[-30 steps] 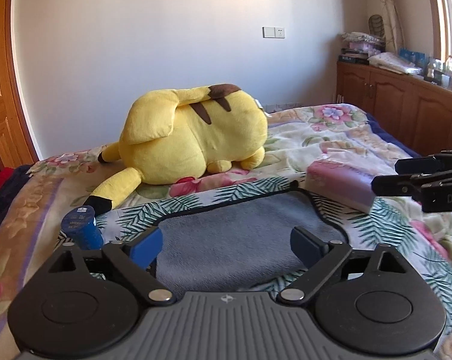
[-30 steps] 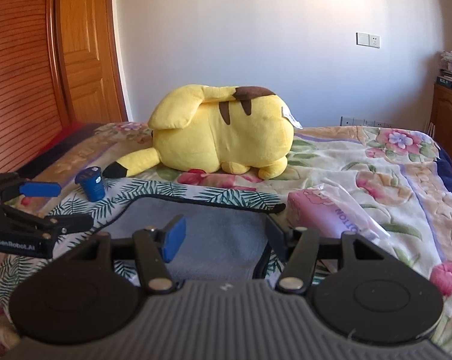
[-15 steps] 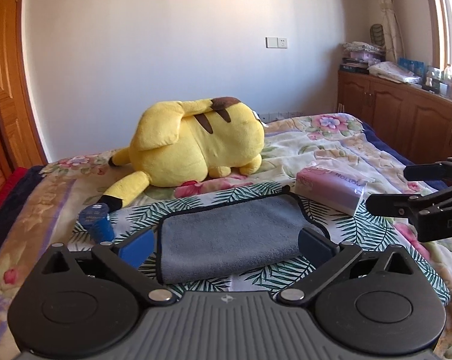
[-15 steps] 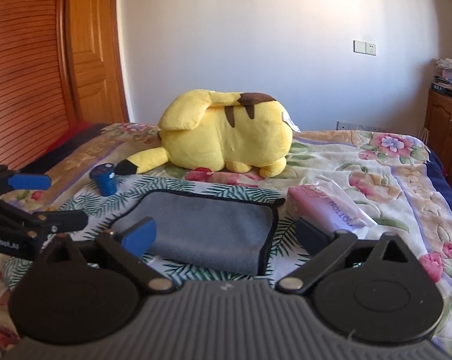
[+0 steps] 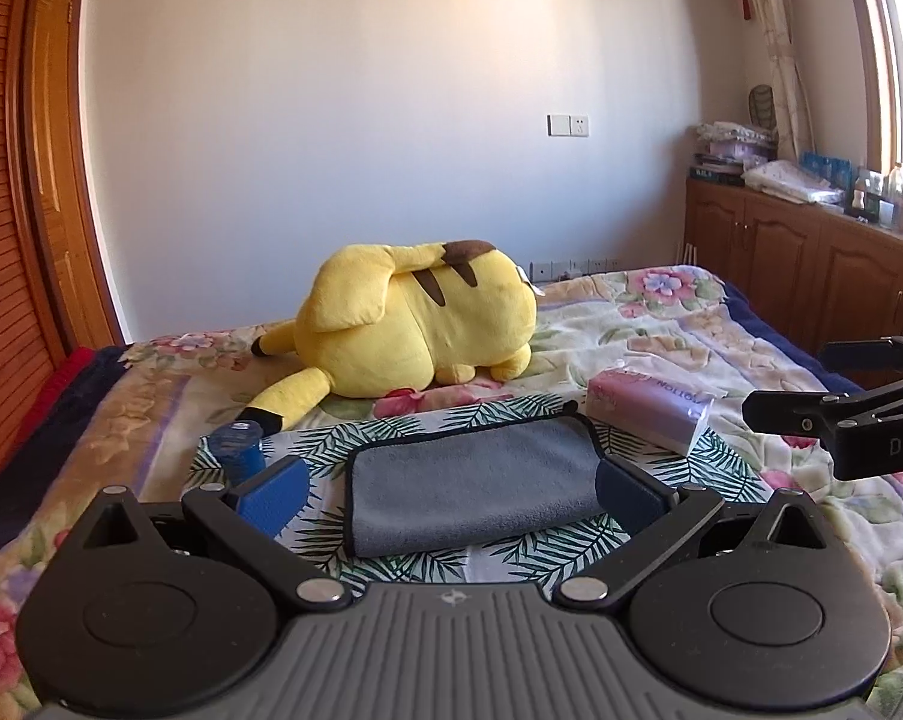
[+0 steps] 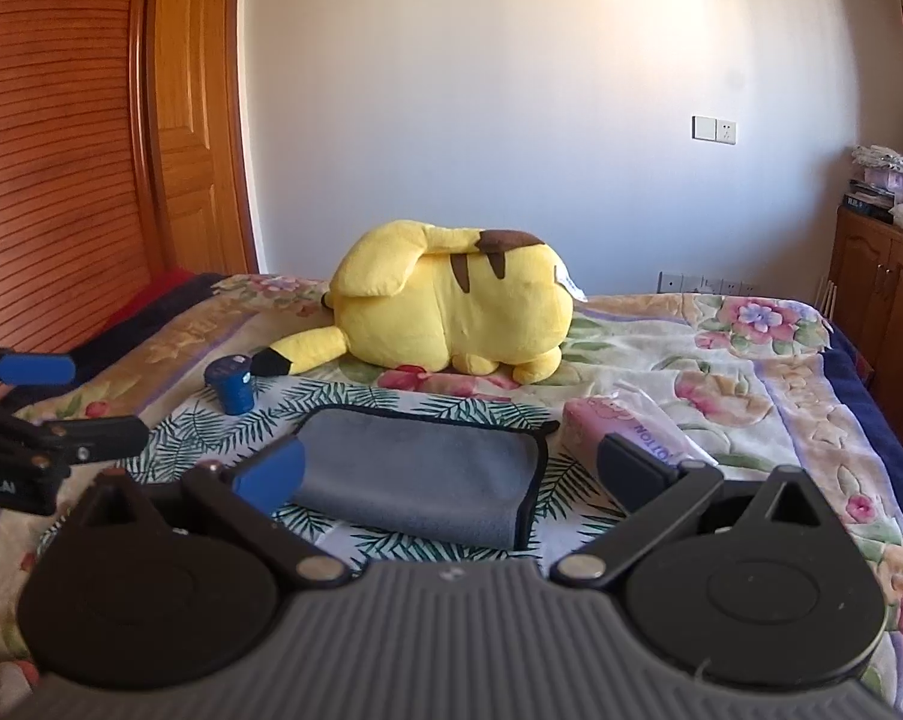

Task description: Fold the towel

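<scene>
Lying folded on a palm-leaf printed cloth [image 5: 511,546] spread over the floral bedspread [image 5: 679,324], the grey towel [image 5: 472,486] forms a flat rectangle with dark piping along its edges, and neither tool touches it. In the left wrist view the left gripper [image 5: 451,492] hangs above the near side of the bed with its blue-padded fingers [image 5: 274,489] spread wide, released and holding nothing, the towel showing in the gap between them. The right gripper [image 6: 451,474] is likewise released, its fingers [image 6: 268,474] parted and empty, the towel again framed between them but lower and apart. From the left wrist view the right gripper appears at 3 o'clock of the towel, and from the right wrist view the left gripper appears at 9 o'clock. A pink tissue pack [image 5: 649,411] lies near the towel's far right corner, at about 2 o'clock in the left view. A small blue cylinder [image 6: 232,383] stands upright at roughly 10 o'clock of the towel, close to the black tip of the plush toy's tail. The yellow plush toy [image 6: 451,306] rests on its side at 12 o'clock, farther up the bed. A wooden cabinet [image 5: 811,270] runs along the wall at the right, with clutter on top.
</scene>
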Available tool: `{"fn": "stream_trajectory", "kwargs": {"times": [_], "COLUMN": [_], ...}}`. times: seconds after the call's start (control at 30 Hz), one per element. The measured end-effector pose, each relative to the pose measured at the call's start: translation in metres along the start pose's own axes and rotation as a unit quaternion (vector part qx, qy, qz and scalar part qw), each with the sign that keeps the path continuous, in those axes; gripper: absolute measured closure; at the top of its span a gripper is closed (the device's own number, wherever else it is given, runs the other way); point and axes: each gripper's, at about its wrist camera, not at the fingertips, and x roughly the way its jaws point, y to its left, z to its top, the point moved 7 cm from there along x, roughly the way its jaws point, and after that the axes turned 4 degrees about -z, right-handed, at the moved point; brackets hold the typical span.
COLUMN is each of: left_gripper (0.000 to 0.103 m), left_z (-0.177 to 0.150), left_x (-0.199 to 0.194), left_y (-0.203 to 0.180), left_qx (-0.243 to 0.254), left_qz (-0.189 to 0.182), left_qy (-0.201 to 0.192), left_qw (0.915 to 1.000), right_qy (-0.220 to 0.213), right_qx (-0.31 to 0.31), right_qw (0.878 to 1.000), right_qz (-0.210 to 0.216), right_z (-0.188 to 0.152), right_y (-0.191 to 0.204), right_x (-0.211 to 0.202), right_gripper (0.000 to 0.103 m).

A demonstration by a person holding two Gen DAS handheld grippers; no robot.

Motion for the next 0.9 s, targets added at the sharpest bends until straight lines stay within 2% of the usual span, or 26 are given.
{"fn": "stream_trajectory", "kwargs": {"times": [0.27,0.6,0.73,0.9], "left_gripper": [0.016,0.016,0.016,0.016], "left_z": [-0.01,-0.043,-0.054,-0.068], "left_x": [-0.027,-0.048,-0.05,-0.049], "left_y": [0.002,-0.004,-0.008,-0.01], "left_qx": [-0.003,-0.013,-0.006,-0.018], "left_qz": [0.02,0.012,0.015,0.013], "left_qy": [0.002,0.015,0.017,0.024], "left_qw": [0.9998,0.9997,0.9997,0.9995], "right_qy": [-0.003,-0.007,-0.014,-0.011], "right_qx": [0.001,0.005,-0.005,-0.007], "right_qw": [1.0,1.0,1.0,1.0], "right_qz": [-0.001,-0.011,-0.027,-0.025], "right_z": [-0.007,-0.028,-0.036,-0.047], "right_y": [0.009,0.013,0.015,0.019], "right_x": [-0.022,-0.043,-0.049,-0.054], "right_gripper": [0.0,0.0,0.0,0.0]}}
